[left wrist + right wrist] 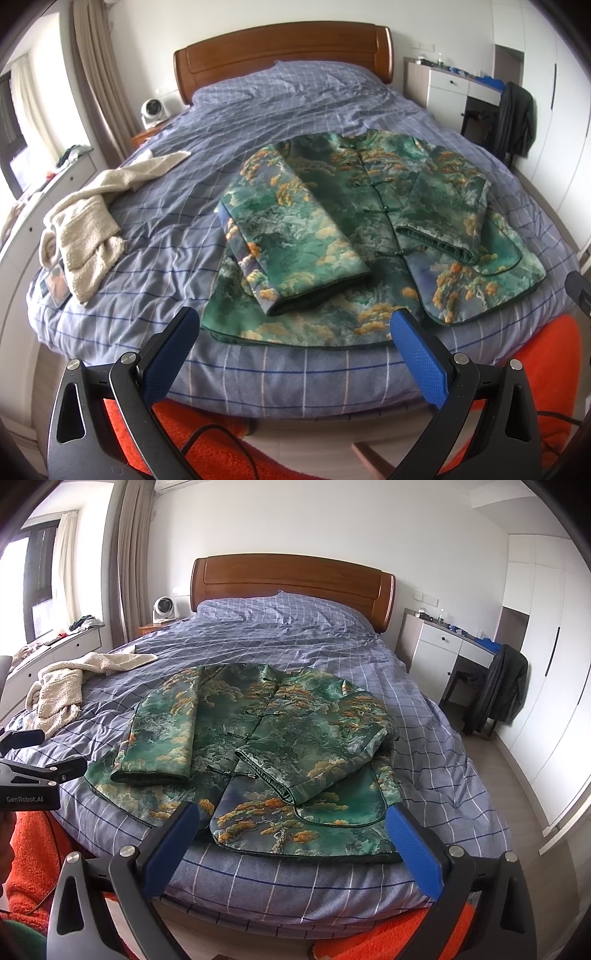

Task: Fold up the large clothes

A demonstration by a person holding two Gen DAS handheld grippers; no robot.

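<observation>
A green patterned jacket (343, 229) with orange tree motifs lies flat on the bed, front side up, both sleeves folded inward across its body. It also shows in the right wrist view (266, 753). My left gripper (295, 325) is open and empty, hovering just off the jacket's bottom hem at the bed's foot. My right gripper (291, 819) is open and empty, over the jacket's lower right hem. The left gripper's body (29, 775) shows at the left edge of the right wrist view.
A cream fleece garment (92, 218) lies crumpled on the bed's left side, with a small photo card (55, 284) beside it. The bed (288, 103) has a blue checked cover and wooden headboard. A chair with a dark coat (506, 686) stands right. Orange fabric (207, 443) lies below.
</observation>
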